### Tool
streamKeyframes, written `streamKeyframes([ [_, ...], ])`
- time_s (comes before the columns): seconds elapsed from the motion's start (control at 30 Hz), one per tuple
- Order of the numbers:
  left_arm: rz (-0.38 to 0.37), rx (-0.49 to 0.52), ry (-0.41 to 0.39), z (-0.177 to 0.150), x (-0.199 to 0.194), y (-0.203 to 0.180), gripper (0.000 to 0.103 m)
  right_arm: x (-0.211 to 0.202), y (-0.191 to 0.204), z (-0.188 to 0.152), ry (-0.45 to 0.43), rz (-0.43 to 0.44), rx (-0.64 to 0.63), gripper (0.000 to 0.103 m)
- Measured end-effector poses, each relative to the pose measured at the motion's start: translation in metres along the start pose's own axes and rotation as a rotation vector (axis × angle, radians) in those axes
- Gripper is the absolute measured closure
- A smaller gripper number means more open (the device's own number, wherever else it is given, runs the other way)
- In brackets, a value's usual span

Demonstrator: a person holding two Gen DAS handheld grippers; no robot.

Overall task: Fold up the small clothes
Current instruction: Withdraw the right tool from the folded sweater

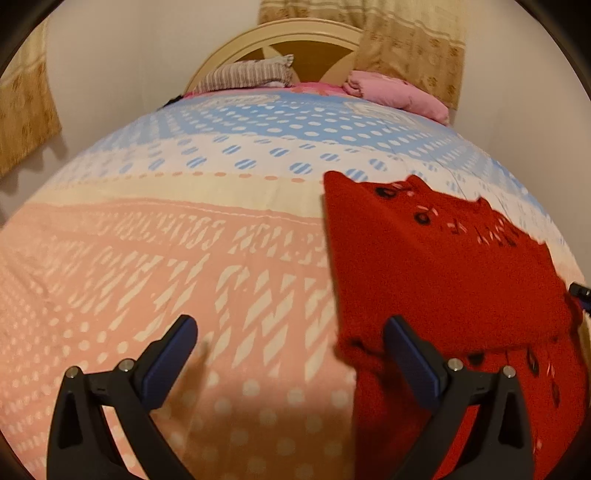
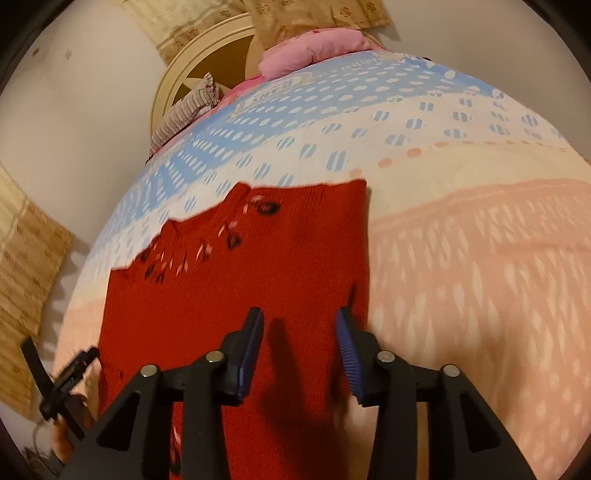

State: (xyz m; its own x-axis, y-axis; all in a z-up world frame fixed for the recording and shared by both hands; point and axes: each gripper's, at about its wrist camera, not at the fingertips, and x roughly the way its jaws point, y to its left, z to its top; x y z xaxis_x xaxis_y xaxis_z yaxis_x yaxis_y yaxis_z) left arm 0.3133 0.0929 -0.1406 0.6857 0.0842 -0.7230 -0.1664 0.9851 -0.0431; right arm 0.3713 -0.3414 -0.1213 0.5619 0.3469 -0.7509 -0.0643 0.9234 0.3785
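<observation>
A small red knit garment with dark and pink pattern marks lies partly folded on the patterned bedspread. In the left wrist view my left gripper is open and empty, hovering over the bedspread with its right finger over the garment's left edge. In the right wrist view the red garment fills the centre and my right gripper is open above its near right part, holding nothing. The other gripper shows at the far left edge.
A pink pillow and a striped folded cloth lie at the head of the bed by the cream headboard. Patterned curtains hang on the wall. The bedspread extends to the right.
</observation>
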Motion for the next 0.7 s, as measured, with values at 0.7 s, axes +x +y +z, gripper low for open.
streamKeyframes([
  [0.7, -0.077, 0.082, -0.094, -0.033, -0.074, -0.025, 0.000, -0.033, 0.035, -0.073, -0.013, -0.058, -0.148, 0.052],
])
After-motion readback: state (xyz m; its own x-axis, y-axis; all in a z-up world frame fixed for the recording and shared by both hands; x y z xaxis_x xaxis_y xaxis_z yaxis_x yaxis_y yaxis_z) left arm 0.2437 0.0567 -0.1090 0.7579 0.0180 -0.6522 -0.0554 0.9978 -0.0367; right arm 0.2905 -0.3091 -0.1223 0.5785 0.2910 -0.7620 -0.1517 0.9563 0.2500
